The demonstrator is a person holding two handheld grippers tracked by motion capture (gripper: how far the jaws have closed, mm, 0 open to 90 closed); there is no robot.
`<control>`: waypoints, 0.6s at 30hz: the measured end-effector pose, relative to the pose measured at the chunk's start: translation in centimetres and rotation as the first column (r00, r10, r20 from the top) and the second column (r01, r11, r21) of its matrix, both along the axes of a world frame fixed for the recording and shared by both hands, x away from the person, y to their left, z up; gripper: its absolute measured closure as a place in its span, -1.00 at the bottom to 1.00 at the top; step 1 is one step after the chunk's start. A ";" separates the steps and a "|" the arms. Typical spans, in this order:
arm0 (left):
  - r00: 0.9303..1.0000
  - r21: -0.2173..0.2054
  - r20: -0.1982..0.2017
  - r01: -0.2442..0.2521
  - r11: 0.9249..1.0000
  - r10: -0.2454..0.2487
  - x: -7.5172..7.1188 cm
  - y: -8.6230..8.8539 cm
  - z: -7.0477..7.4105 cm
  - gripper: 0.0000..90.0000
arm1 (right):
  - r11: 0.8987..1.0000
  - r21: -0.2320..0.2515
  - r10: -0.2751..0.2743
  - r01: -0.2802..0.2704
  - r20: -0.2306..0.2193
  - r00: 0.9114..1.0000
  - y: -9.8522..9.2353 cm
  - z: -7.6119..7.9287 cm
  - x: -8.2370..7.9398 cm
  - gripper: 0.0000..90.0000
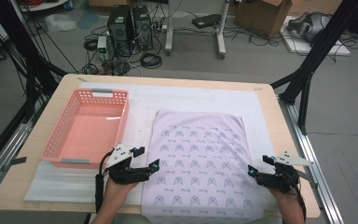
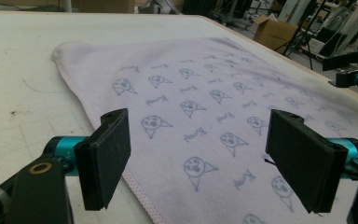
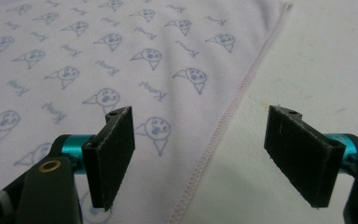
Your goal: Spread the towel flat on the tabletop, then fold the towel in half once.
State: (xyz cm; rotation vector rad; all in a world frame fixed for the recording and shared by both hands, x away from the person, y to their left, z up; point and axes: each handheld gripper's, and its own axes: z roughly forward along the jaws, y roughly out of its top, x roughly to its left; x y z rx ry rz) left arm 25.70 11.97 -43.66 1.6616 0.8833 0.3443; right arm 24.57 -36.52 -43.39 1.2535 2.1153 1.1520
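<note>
A pale lilac towel (image 1: 198, 158) with a small blue print lies flat on a white mat (image 1: 191, 98), its front hem at the table's near edge. My left gripper (image 1: 148, 157) hovers at the towel's left edge near the front and is open. In the left gripper view its jaws (image 2: 198, 154) stand wide apart over the towel (image 2: 205, 93), with its stitched hem below the left jaw. My right gripper (image 1: 259, 164) is at the towel's right edge, also open. In the right gripper view the jaws (image 3: 200, 154) straddle the hem of the towel (image 3: 98, 60), with nothing pinched.
A pink plastic basket (image 1: 88, 130) with nothing in it stands on the mat left of the towel, just beyond my left gripper. The wooden table (image 1: 56, 100) ends close behind both hands. Black frame posts, cables and computer cases stand on the floor beyond.
</note>
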 end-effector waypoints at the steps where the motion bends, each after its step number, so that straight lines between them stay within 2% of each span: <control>1: 1.000 0.001 -0.003 -0.001 1.000 0.001 0.1 -0.1 0.0 -0.50 | 1.000 0.004 -0.003 0.003 -0.004 1.000 0.1 0.0 -0.1 -0.48; 5: 1.000 0.006 -0.020 0.013 1.000 -0.013 0.3 -0.3 -0.1 -0.50 | 1.000 0.003 0.000 0.000 -0.009 1.000 0.1 0.0 -0.2 -0.48; 18: 0.998 0.018 -0.056 0.001 1.000 0.000 1.1 -0.1 -0.3 -0.49 | 1.000 0.007 -0.009 0.009 -0.018 1.000 -0.3 -0.2 -0.1 -0.48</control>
